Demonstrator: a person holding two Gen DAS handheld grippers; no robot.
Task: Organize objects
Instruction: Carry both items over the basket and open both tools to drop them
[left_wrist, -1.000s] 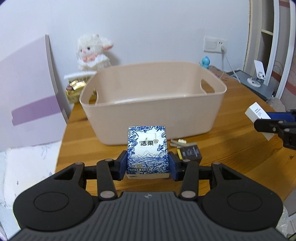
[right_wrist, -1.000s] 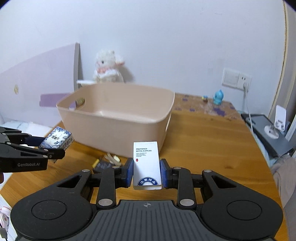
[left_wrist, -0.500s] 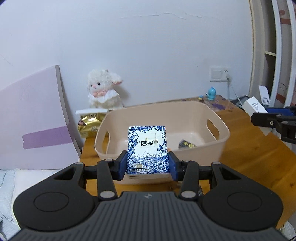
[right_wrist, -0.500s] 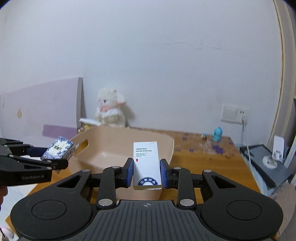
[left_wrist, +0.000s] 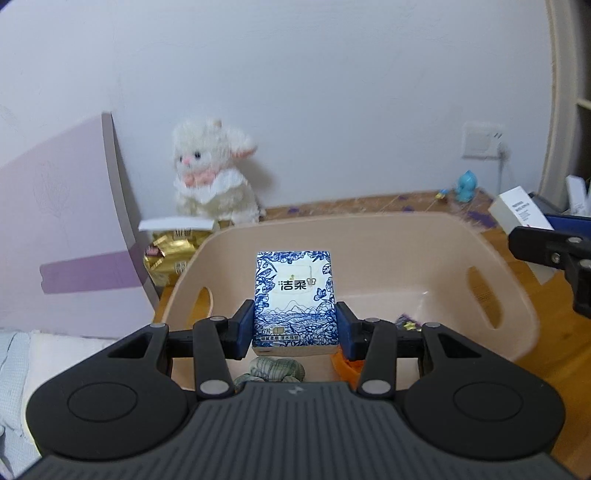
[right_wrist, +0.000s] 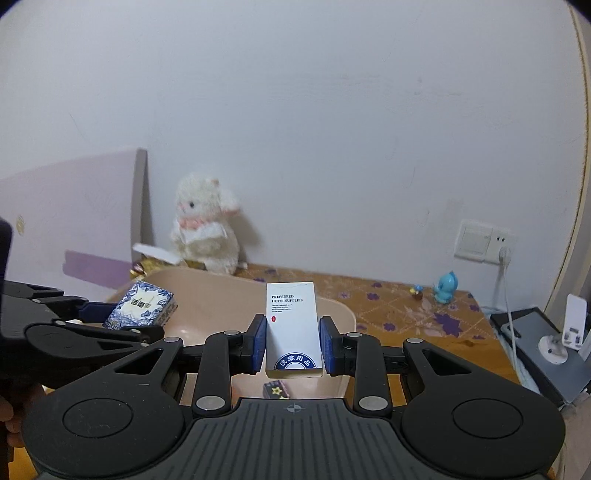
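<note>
My left gripper is shut on a blue-and-white tissue pack, held above the near end of the beige plastic bin. Inside the bin lie a grey-green bundle, an orange item and a small dark packet. My right gripper is shut on a white hotel-supplies box, held over the bin, whose right rim is below it. The tissue pack and the left gripper show at the left of the right wrist view. The white box also shows at the right of the left wrist view.
A white plush lamb sits against the wall behind the bin, with a gold packet beside it. A lilac board leans at the left. A blue figurine, a wall socket and a dark tablet stand at the right.
Both grippers rose and moved forward from table level in front of the bin to above it, each still holding its item. The bin's inside with its items has come into view.
</note>
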